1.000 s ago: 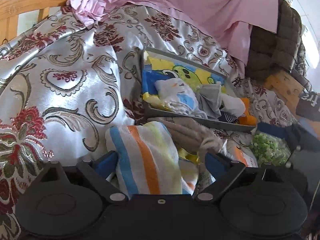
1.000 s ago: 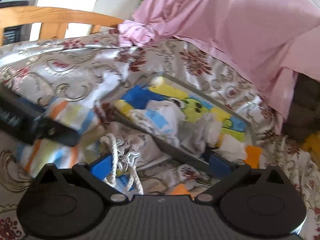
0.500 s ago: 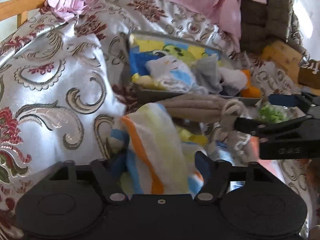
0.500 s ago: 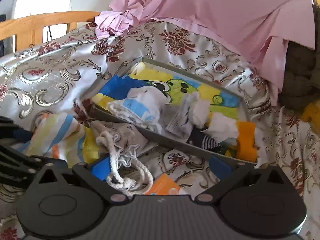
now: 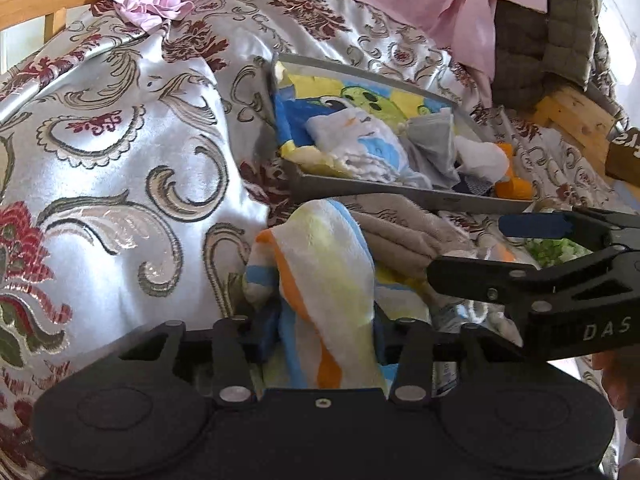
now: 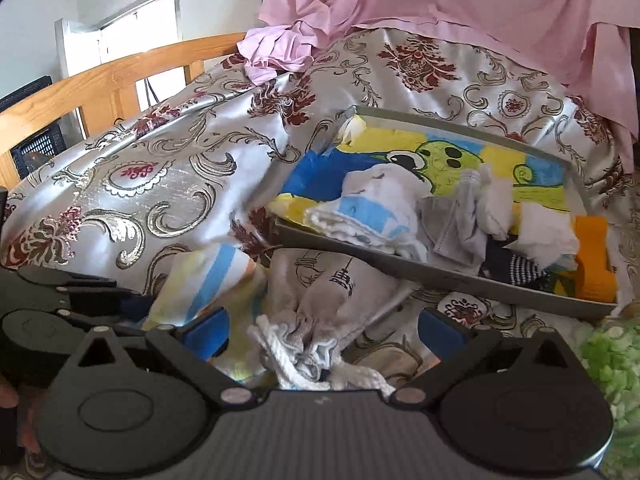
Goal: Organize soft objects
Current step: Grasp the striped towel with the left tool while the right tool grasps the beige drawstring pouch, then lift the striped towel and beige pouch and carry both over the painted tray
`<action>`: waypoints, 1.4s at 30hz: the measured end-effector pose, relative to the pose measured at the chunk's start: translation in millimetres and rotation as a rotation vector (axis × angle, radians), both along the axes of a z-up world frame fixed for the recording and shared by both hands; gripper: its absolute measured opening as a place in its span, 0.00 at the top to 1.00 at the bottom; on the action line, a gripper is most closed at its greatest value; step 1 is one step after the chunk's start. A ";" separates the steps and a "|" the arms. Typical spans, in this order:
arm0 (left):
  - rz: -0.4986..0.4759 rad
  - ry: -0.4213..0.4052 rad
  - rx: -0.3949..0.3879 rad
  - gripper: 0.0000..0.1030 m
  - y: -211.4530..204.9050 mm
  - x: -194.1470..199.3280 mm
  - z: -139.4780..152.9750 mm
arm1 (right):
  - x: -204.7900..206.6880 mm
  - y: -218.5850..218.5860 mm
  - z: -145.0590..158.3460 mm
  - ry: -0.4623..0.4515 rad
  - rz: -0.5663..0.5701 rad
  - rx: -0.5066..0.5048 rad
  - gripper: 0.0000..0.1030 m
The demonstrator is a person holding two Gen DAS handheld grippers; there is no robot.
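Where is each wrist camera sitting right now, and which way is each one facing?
Left wrist: behind the left gripper, angled down at the striped towel its fingers pinch; the right gripper crosses from the right.
Right wrist: behind the open right gripper, angled down at the grey drawstring pouch; the left gripper at its left edge.
Shared: towel, pouch, grey tray of cloths, patterned bedspread.

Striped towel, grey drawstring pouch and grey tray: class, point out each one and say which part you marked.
Striped towel (image 5: 320,264), left wrist view, on its orange stripe.
Grey drawstring pouch (image 6: 320,292), right wrist view, on its printed body.
Grey tray (image 6: 460,280), right wrist view, on its near wall.
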State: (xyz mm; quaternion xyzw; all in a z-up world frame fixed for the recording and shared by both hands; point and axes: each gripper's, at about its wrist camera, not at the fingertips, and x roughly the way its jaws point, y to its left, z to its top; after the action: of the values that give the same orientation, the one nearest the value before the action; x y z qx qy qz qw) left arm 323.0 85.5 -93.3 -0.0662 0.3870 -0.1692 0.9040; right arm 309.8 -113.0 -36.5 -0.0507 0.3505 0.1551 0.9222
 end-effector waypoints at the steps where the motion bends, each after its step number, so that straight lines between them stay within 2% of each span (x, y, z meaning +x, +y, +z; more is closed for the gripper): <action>1: 0.003 0.000 0.000 0.57 0.4 0.1 -0.3 | 1.5 0.3 -1.2 -0.004 -0.006 -0.011 0.01; 7: 0.001 -0.003 0.001 0.56 -0.2 -0.3 -0.2 | 7.8 -0.9 -5.7 -0.020 -0.021 -0.046 0.07; 11: 0.004 -0.007 0.004 0.58 -0.5 -0.7 -0.7 | 13.1 1.9 -10.4 0.001 -0.006 -0.053 0.18; 18: 0.001 -0.017 0.003 0.62 -0.9 -1.2 -1.6 | 21.6 8.2 -19.4 0.041 0.034 -0.060 0.28; 20: 0.001 -0.019 0.001 0.63 -1.0 -0.8 -2.0 | 21.4 8.6 -22.4 0.053 0.049 -0.053 0.41; 25: -0.002 -0.031 -0.003 0.68 -1.6 -2.7 -1.9 | 16.3 7.5 -20.9 0.060 0.052 -0.030 0.54; 29: 0.007 -0.062 -0.007 0.74 -0.2 -6.3 -2.5 | 7.3 6.3 -18.3 0.021 0.049 -0.021 0.59; 33: 0.033 -0.089 -0.004 0.78 2.9 -13.8 3.0 | -8.4 9.9 -11.8 -0.036 0.069 -0.052 0.59; 38: 0.099 -0.111 -0.008 0.80 8.2 -28.8 23.4 | -42.3 7.3 9.1 -0.156 0.083 -0.098 0.59; 42: 0.152 -0.142 -0.017 0.80 10.3 -45.4 48.3 | -65.1 -12.2 34.2 -0.225 0.059 -0.053 0.59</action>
State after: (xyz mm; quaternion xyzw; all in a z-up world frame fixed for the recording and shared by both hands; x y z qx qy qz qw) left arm 277.6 95.7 -45.1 -0.0911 0.3143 -0.1075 0.9388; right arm 244.7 -125.2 -2.3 -0.1024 0.2471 0.1661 0.9491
